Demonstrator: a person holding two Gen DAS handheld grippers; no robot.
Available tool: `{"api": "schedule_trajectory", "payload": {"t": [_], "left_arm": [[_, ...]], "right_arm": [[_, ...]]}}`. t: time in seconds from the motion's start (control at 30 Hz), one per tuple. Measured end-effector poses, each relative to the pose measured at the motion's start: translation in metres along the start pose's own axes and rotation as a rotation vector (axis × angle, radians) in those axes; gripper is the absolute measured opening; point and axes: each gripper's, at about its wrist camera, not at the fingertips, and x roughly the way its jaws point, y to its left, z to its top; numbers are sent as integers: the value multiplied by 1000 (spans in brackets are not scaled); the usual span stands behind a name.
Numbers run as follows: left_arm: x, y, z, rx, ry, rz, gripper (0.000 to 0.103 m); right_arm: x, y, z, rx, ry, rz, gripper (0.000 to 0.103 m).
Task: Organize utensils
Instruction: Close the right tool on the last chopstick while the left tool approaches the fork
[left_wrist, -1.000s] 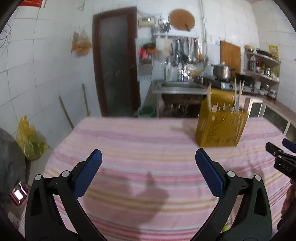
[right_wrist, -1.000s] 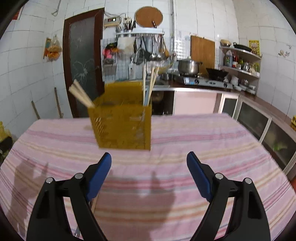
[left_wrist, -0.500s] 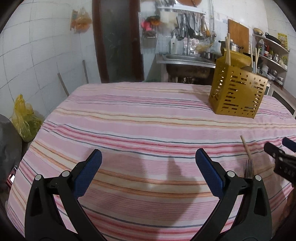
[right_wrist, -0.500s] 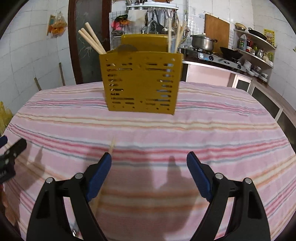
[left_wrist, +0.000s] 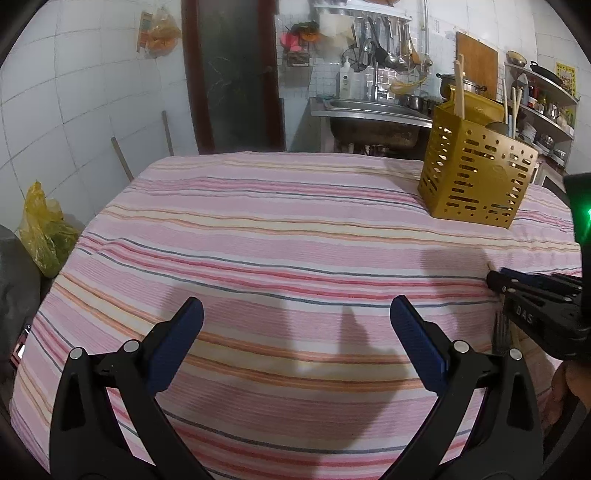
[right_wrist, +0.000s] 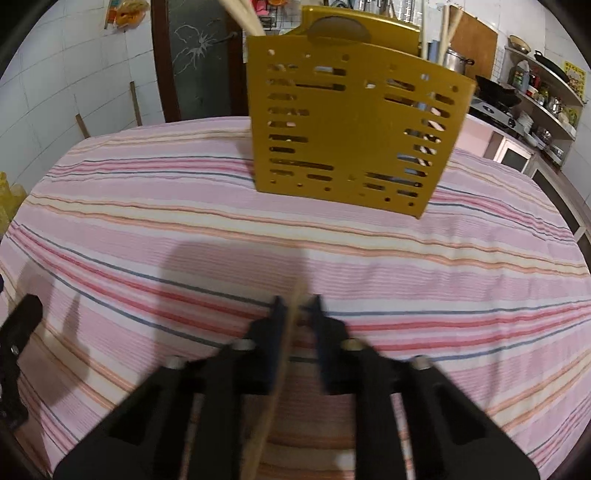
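Note:
A wooden chopstick (right_wrist: 291, 317) lies on the striped cloth and runs between the fingers of my right gripper (right_wrist: 297, 301), whose jaws are closing on it, blurred by motion. In the left wrist view the right gripper (left_wrist: 493, 277) looks pinched together, with the chopstick tip (left_wrist: 489, 266) poking out in front. A metal fork (left_wrist: 499, 332) lies just beneath that gripper. The yellow slotted utensil holder (right_wrist: 351, 129) stands beyond, with chopsticks upright in it. My left gripper (left_wrist: 295, 325) hovers open over bare cloth, left of the fork.
The table (left_wrist: 258, 229) carries a pink striped cloth. Behind it are a dark door (left_wrist: 232, 74), a steel sink (left_wrist: 373, 114) and shelves of kitchenware (left_wrist: 543, 96). A yellow bag (left_wrist: 40, 229) sits on the floor at the left. A hand (left_wrist: 569, 387) shows at the right edge.
The right gripper went from wide open to closed around the chopstick while dropping toward the cloth nearer the holder. The left gripper tilted down early on, then held still.

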Motion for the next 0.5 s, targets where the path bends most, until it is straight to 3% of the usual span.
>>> {"api": "schedule_trajectory", "payload": {"t": [0.2, 0.4, 0.5], "left_arm": [[-7, -13, 1, -22, 17, -14, 98], [-23, -47, 7, 4, 13, -70, 98], [-19, -72, 8, 18, 50, -124, 98]], "right_arm": [[-13, -24, -9, 39, -4, 33, 6], [-35, -80, -26, 99, -20, 7, 6], [-39, -112, -30, 118, -19, -16, 6]]}}
